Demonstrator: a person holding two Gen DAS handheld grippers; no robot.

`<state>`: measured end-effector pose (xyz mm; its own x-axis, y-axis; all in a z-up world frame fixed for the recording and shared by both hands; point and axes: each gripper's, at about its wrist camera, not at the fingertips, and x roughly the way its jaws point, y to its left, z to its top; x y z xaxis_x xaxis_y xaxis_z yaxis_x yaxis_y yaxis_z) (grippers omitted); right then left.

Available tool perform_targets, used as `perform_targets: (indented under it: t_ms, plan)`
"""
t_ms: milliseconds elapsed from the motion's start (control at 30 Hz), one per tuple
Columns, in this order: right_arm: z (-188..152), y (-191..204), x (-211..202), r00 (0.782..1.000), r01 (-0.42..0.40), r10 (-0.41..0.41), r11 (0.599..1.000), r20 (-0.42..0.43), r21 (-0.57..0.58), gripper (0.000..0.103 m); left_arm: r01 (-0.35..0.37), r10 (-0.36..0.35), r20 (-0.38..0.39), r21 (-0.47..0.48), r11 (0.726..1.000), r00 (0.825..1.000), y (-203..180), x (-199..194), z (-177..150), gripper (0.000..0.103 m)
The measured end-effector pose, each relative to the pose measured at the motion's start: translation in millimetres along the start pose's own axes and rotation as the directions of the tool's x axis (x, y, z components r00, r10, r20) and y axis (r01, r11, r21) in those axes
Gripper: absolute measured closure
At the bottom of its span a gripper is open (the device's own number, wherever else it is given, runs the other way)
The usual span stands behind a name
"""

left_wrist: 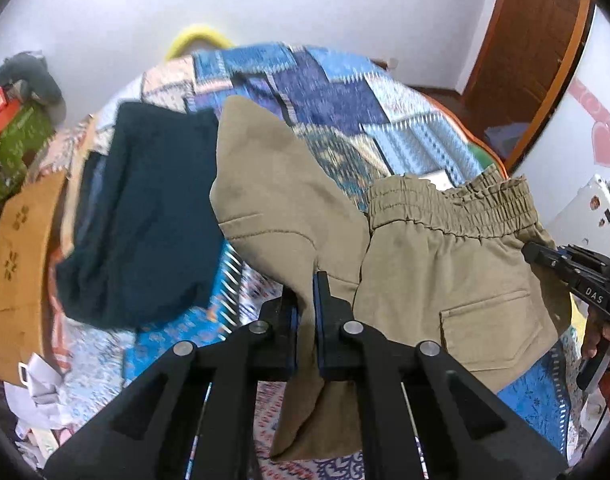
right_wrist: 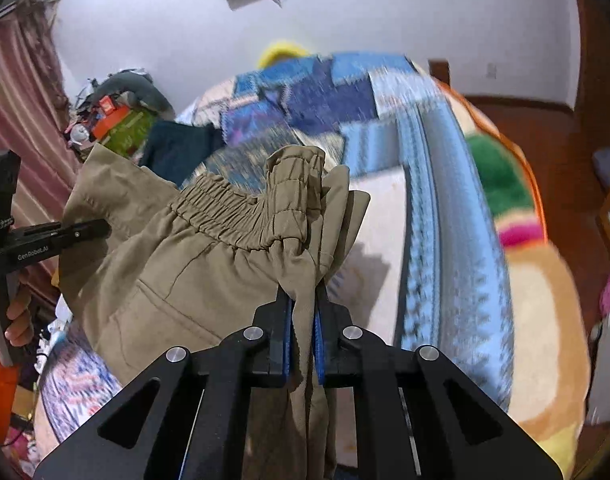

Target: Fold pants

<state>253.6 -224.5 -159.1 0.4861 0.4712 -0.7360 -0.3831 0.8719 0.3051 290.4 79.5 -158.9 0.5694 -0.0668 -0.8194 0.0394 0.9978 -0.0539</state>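
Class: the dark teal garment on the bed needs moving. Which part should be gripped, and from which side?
Probably its near rounded edge, approached from the camera's side: the teal garment lies flat on the bed, and that edge bulges up thicker, giving cloth to pinch.

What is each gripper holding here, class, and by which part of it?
Both hold the khaki pants. The left gripper pinches a fold below the waistband; the right gripper pinches bunched cloth just under the waistband's end.
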Motion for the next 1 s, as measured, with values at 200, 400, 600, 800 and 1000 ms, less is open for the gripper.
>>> perform_targets:
  t_ms: [200,400,600,800,1000]
  plan:
    - [42.2,28.8,-7.5,0.996,-0.005,0.011,0.998,0.085,-0.068,0.095,-0.028,0.031,0.101,-0.030,0.999,0.994,25.9,-38.4,21.2,0.096]
    - [79.5,61.5,-6.1,0.988,-0.005,0.028,0.989,0.154,-0.147,0.095,-0.085,0.093,0.171,-0.054,0.995,0.981,58.5,-60.1,41.3,0.096]
    - [112.1,96.7,16.4,0.982,-0.007,0.046,0.977,0.182,-0.212,0.095,-0.144,0.161,0.210,-0.096,0.985,0.964,95.2,-65.6,54.3,0.096]
    - [132.8,135.6,58.9,0.984,-0.019,0.066,0.964,0.167,-0.267,0.096,-0.212,0.243,0.199,-0.164,0.963,0.949,150.3,-58.5,60.4,0.096]
    - [143.6,174.4,112.0,0.986,-0.049,0.094,0.953,0.138,-0.297,0.096,-0.307,0.341,0.152,-0.210,0.928,0.928,203.5,-25.5,58.7,0.096]
